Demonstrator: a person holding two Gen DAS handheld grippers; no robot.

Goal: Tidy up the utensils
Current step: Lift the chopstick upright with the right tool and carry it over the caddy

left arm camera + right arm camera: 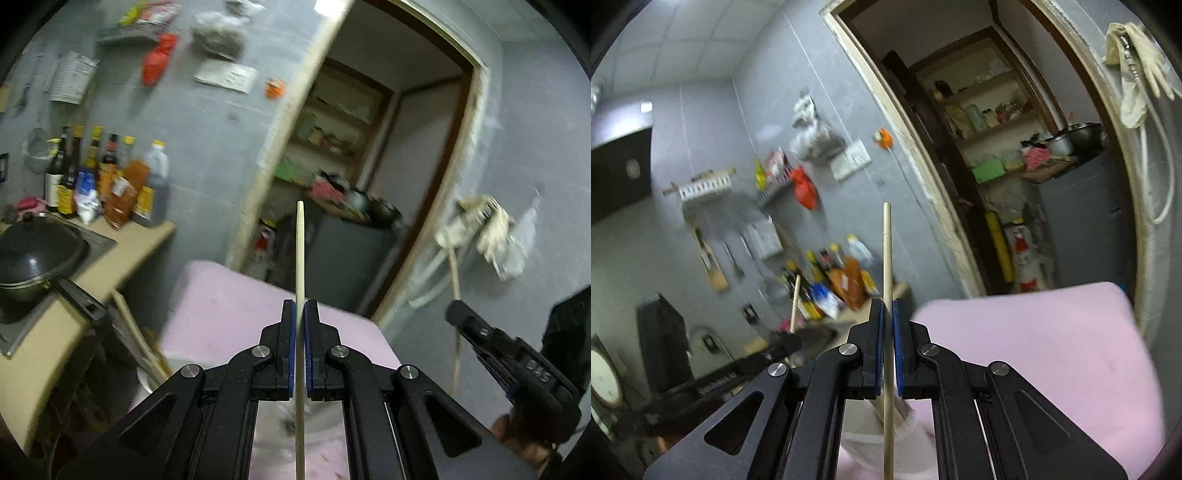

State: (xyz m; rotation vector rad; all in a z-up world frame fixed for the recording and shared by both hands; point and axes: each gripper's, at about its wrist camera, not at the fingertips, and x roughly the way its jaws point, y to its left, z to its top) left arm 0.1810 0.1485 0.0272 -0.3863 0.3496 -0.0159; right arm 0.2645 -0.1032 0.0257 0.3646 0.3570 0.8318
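Holding one chopstick in each gripper, you keep both lifted above the pink worktop (229,317). The left gripper (300,314) pinches a chopstick (300,251) upright between its pads; the right gripper (887,314) pinches a second chopstick (887,258) likewise, probably so they drop straight into a holder.

Each fisheye camera sits just behind its own gripper and looks forward along the fingers, raised and facing the grey wall and the doorway (388,177). The left wrist view takes in the counter (122,251) with the sauce bottles (107,181) at its left. The right wrist view sees the same bottles (831,280) farther off. Both share the pink cloth (229,314) close below and the pantry shelves (993,122).
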